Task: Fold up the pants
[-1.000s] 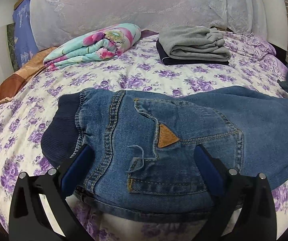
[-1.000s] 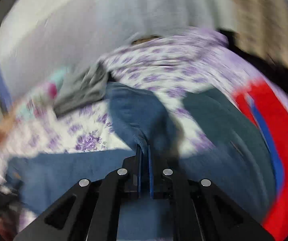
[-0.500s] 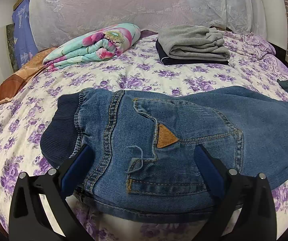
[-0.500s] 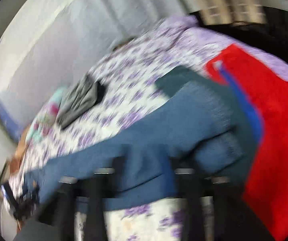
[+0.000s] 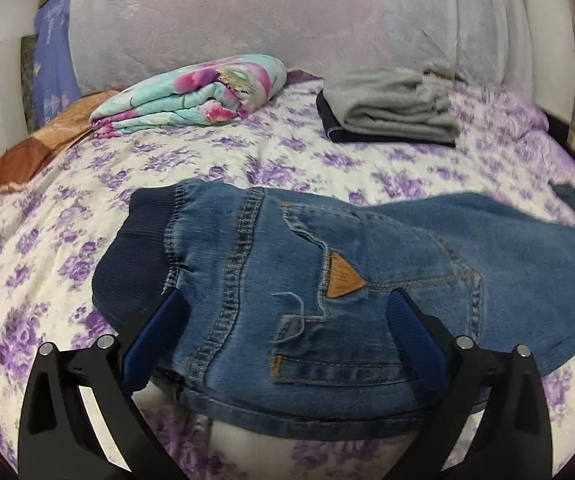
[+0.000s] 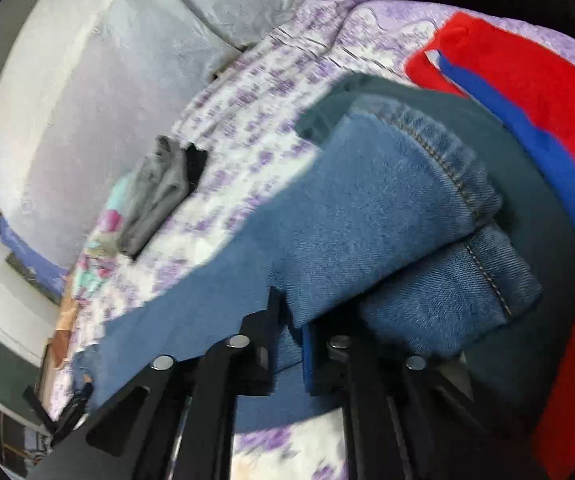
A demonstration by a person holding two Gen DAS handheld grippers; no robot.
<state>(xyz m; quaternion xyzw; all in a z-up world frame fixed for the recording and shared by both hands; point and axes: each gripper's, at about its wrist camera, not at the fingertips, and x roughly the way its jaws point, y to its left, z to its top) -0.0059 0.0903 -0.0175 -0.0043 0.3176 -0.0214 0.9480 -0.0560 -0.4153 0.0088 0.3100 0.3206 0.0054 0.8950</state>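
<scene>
Blue jeans (image 5: 327,280) lie across the purple-flowered bedsheet (image 5: 247,160), dark ribbed waistband to the left, back pocket with a tan triangular patch facing up. My left gripper (image 5: 285,320) is open, its blue pads standing wide on either side of the seat of the jeans, just above the fabric. In the right wrist view the jeans' legs (image 6: 367,220) run to the stitched hems (image 6: 467,184) at the right. My right gripper (image 6: 291,324) is shut on a fold of the jeans' leg a little short of the hems.
A folded floral blanket (image 5: 191,96) and a folded grey garment on a dark one (image 5: 391,108) lie at the back by the pale headboard cover (image 5: 287,20). Under the hems lie a dark teal garment (image 6: 527,208) and a red and blue one (image 6: 527,100).
My right gripper opened, sank and rolled, then shut again on the leg near the hems. The legs now lie stretched out to the right. The left gripper stayed put.
</scene>
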